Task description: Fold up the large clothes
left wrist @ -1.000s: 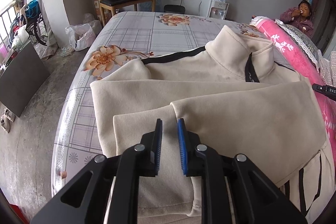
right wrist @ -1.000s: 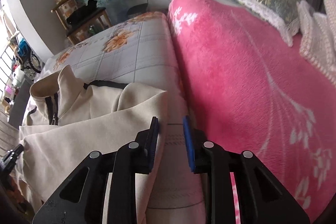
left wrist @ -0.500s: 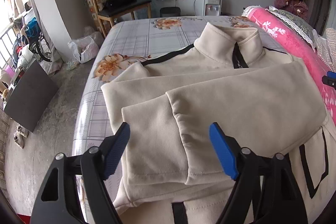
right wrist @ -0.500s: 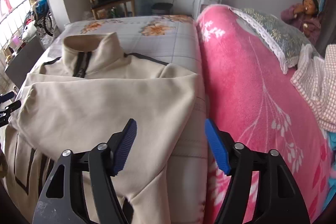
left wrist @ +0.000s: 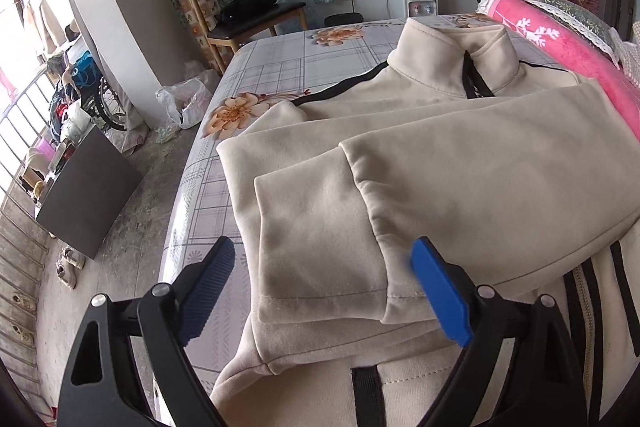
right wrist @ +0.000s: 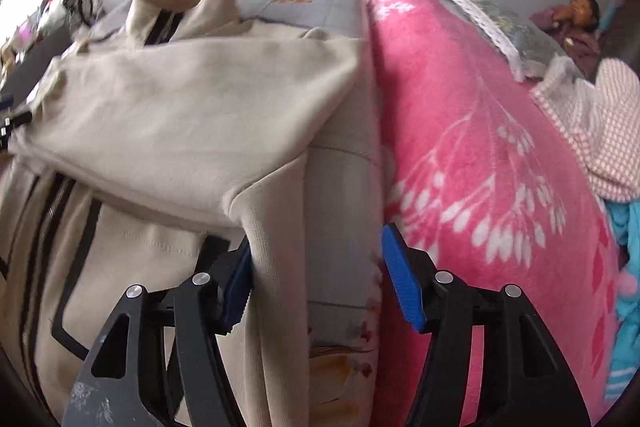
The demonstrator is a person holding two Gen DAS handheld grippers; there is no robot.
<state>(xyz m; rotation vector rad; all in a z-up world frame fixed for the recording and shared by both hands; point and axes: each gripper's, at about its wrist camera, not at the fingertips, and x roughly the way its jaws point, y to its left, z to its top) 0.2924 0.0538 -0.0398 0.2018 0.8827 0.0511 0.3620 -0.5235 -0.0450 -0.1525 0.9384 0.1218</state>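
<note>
Through the left wrist we see our left tongs [left wrist: 324, 291], clamped on the cuff a second ago, opening wide over the folded sleeves of the cream jacket [left wrist: 460, 163]. Through the right, our right tongs [right wrist: 316, 287] have swung to the jacket's side edge, closing around it: sleeves done, body fold next.

Jacket [left wrist: 460, 163] lay on bed [left wrist: 280, 67], sleeves folded across chest; blanket [right wrist: 480, 147] just right; chair [left wrist: 240, 15] behind bed.

Matt, soft fleece-like cloth jacket [left wrist: 460, 163]
</note>
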